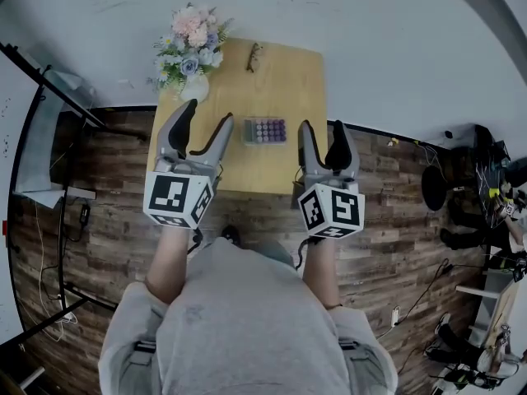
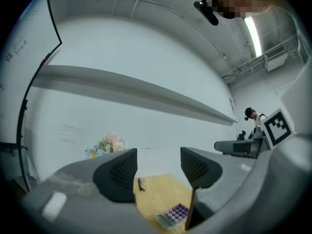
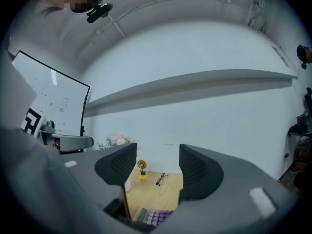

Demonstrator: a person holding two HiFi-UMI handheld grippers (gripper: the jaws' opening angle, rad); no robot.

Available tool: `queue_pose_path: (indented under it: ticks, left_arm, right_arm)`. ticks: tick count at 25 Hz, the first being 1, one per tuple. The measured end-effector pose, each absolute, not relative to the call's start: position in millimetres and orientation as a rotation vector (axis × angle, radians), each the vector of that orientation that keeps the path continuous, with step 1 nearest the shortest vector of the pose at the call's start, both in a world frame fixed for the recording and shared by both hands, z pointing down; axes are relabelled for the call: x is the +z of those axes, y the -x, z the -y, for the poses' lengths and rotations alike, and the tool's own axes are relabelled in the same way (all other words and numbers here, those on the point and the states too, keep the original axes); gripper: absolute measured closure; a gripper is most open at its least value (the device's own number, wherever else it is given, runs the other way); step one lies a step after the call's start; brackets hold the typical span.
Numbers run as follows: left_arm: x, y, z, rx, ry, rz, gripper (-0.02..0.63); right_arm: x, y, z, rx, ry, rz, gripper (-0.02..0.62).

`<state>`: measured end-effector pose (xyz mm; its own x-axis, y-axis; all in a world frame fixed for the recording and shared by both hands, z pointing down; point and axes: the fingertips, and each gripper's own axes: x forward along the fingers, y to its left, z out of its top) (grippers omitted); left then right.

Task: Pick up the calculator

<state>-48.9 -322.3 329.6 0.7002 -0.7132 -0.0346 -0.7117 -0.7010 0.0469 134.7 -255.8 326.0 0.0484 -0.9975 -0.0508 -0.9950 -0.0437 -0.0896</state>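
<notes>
The calculator (image 1: 265, 130), clear-bodied with purple keys, lies flat on the wooden table (image 1: 284, 76), near its front edge. It lies between my two grippers, which hover above that edge. My left gripper (image 1: 207, 115) is open and empty to the calculator's left. My right gripper (image 1: 321, 127) is open and empty to its right. In the left gripper view the calculator (image 2: 173, 215) sits low and right of the open gripper (image 2: 158, 172). The right gripper view has the calculator (image 3: 152, 217) at the bottom, below the open gripper (image 3: 157, 168).
A vase of flowers (image 1: 189, 49) stands at the table's far left corner. A pair of glasses (image 1: 254, 56) lies at the far edge. The right gripper view shows a small yellow fan (image 3: 142, 169) by the glasses (image 3: 162, 179). The floor is wood planks (image 1: 115, 220); cables and gear (image 1: 482, 188) lie at right.
</notes>
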Motion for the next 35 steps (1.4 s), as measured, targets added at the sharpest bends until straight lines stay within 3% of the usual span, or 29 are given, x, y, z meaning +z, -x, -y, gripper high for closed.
queue_pose_path:
  ticks: [25, 35]
  left_arm:
    - [382.6, -16.6, 376.0, 0.052, -2.747, 1.156, 0.327]
    - [442.8, -26.0, 403.4, 0.232, -2.570, 1.227, 0.327]
  right_arm:
    - [371.3, -180.1, 331.3, -0.239, 2.149, -2.241, 0.333]
    - [434.5, -178.3, 384.9, -0.649, 1.923, -2.439, 0.344]
